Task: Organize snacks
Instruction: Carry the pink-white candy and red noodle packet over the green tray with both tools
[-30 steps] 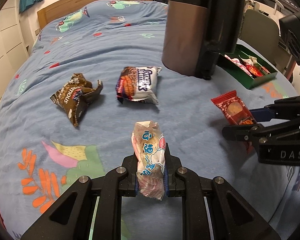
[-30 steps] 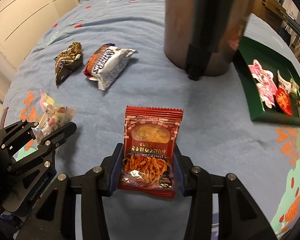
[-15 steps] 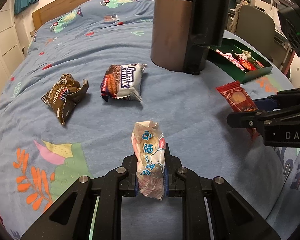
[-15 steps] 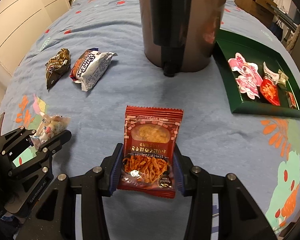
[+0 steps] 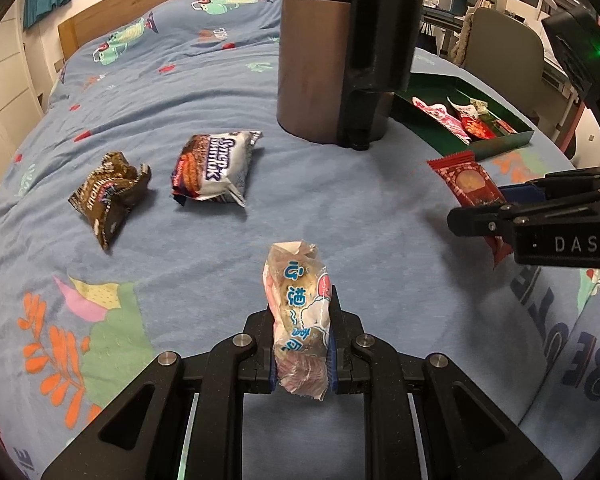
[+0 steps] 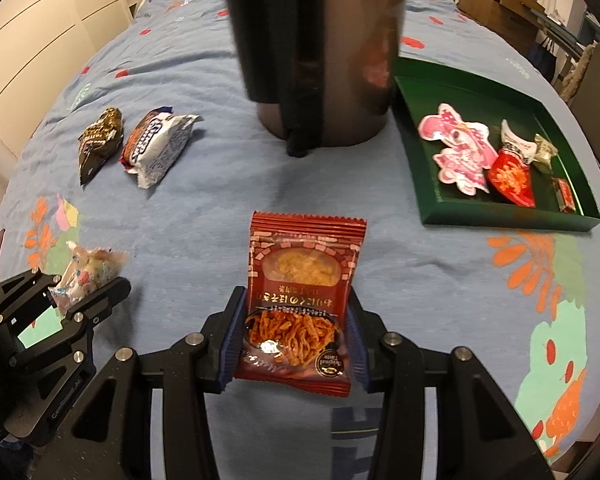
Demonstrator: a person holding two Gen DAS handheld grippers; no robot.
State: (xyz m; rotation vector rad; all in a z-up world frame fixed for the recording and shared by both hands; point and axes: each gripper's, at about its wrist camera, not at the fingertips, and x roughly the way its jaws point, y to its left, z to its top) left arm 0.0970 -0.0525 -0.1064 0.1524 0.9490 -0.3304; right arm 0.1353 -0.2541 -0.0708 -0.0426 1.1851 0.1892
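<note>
My left gripper [image 5: 302, 344] is shut on a clear snack packet with blue writing [image 5: 297, 312], held above the blue bedspread. My right gripper [image 6: 295, 344] is shut on a red noodle snack packet [image 6: 302, 300]; it also shows at the right of the left wrist view [image 5: 470, 188]. A green tray [image 6: 432, 196] at the right holds a pink packet [image 6: 462, 152], a red packet [image 6: 514, 176] and small sweets. A brown crumpled packet [image 5: 109, 192] and a white-and-blue packet [image 5: 213, 168] lie on the bed to the left.
A tall brown and black cylinder [image 6: 324, 52] stands on the bed between the loose packets and the tray. A wooden headboard [image 5: 159, 4] is at the far end. A chair [image 5: 508, 48] and furniture stand beyond the bed's right side.
Both grippers have drawn back and lifted with their packets still held. The cylinder, tray and loose packets look smaller and farther. Nothing was let go.
</note>
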